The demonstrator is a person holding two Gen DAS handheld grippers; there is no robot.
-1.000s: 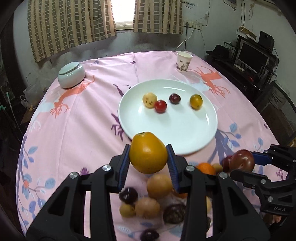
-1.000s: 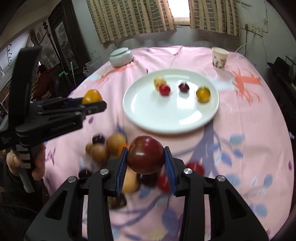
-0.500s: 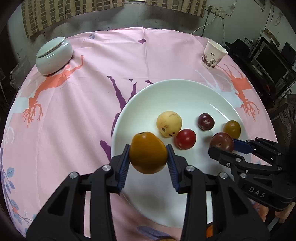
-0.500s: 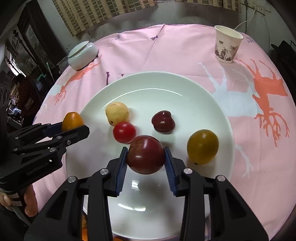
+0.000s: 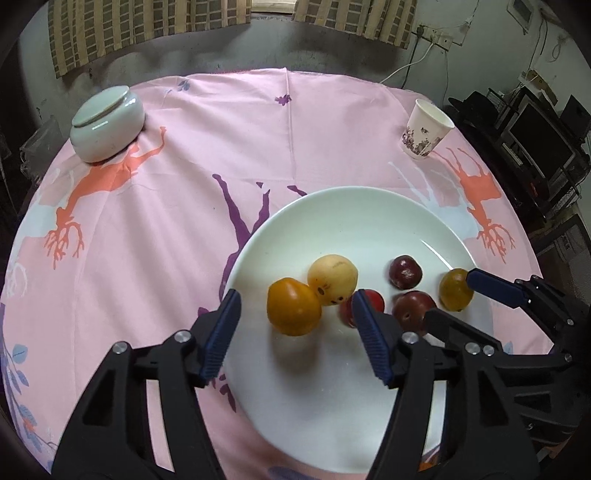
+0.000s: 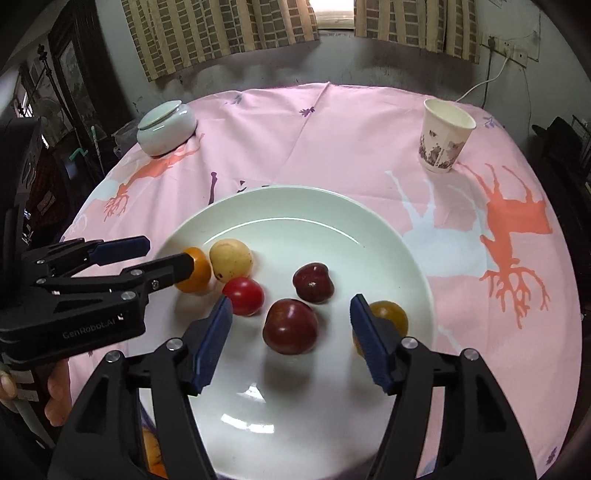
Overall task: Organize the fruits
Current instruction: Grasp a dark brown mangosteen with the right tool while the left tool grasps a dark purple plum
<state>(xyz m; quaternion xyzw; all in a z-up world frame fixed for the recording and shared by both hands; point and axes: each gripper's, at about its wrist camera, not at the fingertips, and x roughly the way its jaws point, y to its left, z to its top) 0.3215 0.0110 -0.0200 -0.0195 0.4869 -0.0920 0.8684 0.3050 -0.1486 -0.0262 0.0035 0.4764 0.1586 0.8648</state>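
Jaws of both grippers are seen opening, with nothing pressed between the pads. Between the jaws of the left gripper [image 5: 295, 332] an orange fruit [image 5: 293, 311] is found lying free on the white plate [image 5: 369, 206], clear of both blue pads. Between the jaws of the right gripper [image 6: 290, 332] a dark red plum [image 6: 290, 326] is likewise seen resting on the plate, apart from either pad. The orange fruit is pressed against a pale yellow fruit [image 5: 333, 279]; just beside that a small red fruit [image 6: 243, 296] is seen, then a second dark plum [image 6: 313, 283] farther back, and a yellow-brown fruit [image 6: 389, 314] behind the right gripper's right-hand finger, near the plate's rim. The plate is carried on a counter covered by a pink cloth [image 5: 184, 184] printed with orange and purple figures. Well apart from the plate, a lidded pale green bowl [image 5: 107, 123] is set at the far left and a paper cup [image 6: 445, 134] at the far right. Checked curtains [image 6: 221, 33] are hung behind the counter.
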